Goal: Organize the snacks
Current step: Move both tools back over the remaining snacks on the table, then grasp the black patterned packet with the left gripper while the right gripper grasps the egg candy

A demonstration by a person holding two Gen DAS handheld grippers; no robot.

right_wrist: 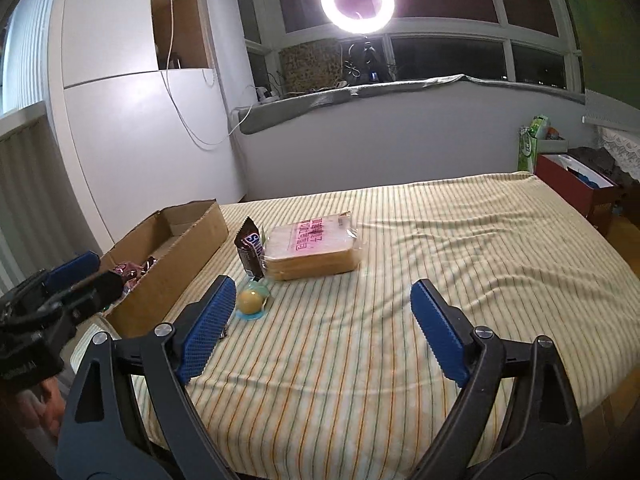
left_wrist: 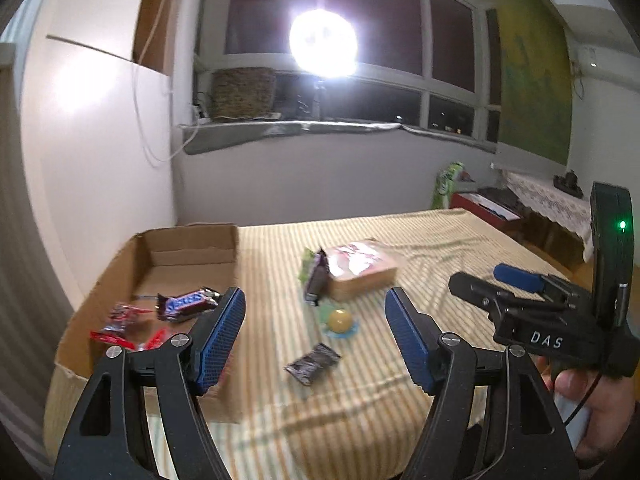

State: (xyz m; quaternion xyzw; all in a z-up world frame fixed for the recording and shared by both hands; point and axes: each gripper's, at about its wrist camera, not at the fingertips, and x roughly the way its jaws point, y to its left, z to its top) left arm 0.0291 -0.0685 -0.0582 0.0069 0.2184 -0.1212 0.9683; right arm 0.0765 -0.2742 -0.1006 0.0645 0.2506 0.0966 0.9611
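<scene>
Snickers bar inside cardboard box, left-wrist view only.

Striped yellow bedspread covers the bed. Lit ring light on a small tripod stands on the windowsill, woven basket just left of it. White cable hangs down the white cabinet. Red box beside the bed, green bag behind it. Lace cloth on side table.
</scene>
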